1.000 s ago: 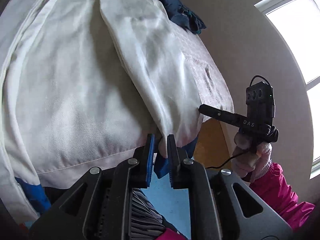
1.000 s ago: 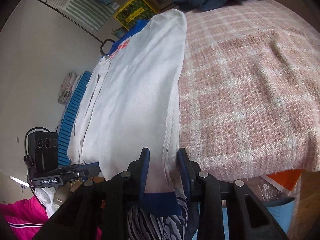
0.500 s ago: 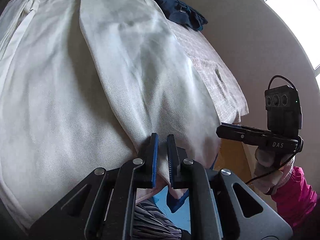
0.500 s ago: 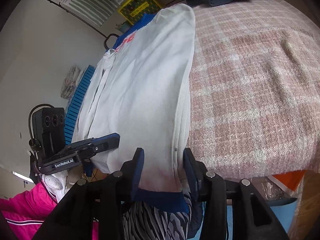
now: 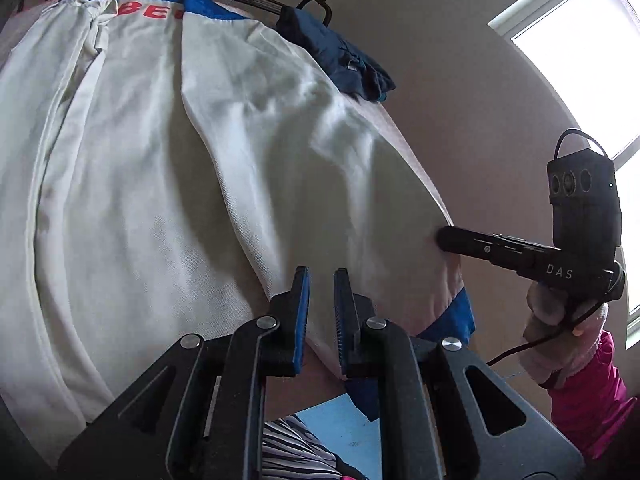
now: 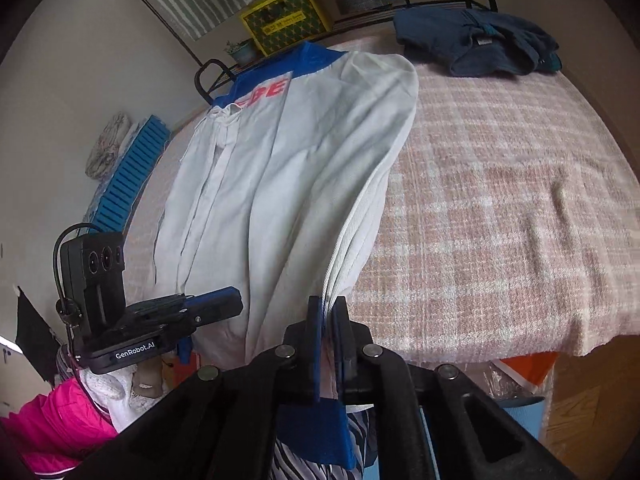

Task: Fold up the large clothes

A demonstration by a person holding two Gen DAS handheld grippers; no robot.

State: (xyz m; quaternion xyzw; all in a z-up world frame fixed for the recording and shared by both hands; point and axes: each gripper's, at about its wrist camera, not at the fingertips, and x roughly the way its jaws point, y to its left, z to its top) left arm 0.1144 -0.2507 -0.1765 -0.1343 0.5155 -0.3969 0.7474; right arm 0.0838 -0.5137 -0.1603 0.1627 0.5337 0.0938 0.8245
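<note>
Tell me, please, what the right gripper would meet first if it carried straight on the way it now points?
Most likely the white garment itself: the right gripper is shut on its lower edge, and the cloth runs up ahead of it over the pink plaid blanket. Depth is unclear, so the blanket just beside the fold is possible.

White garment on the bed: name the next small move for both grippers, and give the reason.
Probably lift both grippers together toward the blue collar. The left gripper and right gripper each pinch the white garment near its hem, already raised off the blanket, so a fold is ready.
</note>
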